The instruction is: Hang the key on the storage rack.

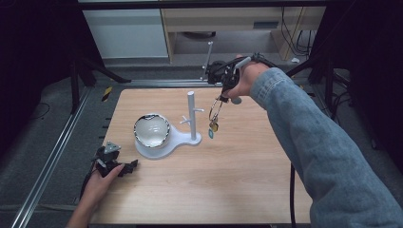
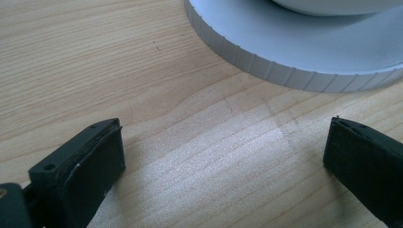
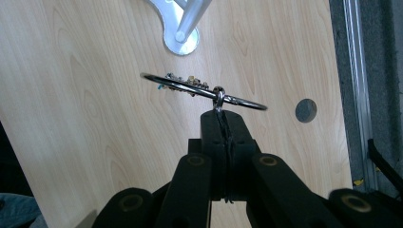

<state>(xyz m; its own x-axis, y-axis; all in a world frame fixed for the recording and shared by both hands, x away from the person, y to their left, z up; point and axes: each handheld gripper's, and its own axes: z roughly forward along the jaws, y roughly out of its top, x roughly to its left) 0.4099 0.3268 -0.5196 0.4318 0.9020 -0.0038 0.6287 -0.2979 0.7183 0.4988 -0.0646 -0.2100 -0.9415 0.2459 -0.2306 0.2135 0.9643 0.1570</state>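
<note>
A light wooden worktop (image 1: 228, 171) seen from above. Just left of centre stands a white stand (image 1: 192, 116), an upright post with short pegs on a flat base whose round left end carries a shiny silver bowl (image 1: 151, 129). At the upper right, a person's hand in a denim sleeve (image 1: 313, 142) holds the right hand-held gripper (image 1: 222, 96) above the worktop, its jaws pressed together on a metal ring (image 1: 215, 110). Small charms (image 1: 212, 128) dangle from the ring, which hangs in the air just right of the post. At the lower left, the left hand-held gripper (image 1: 129, 167) rests on the worktop near the base, its 2 jaws spread wide apart with nothing between them.
</note>
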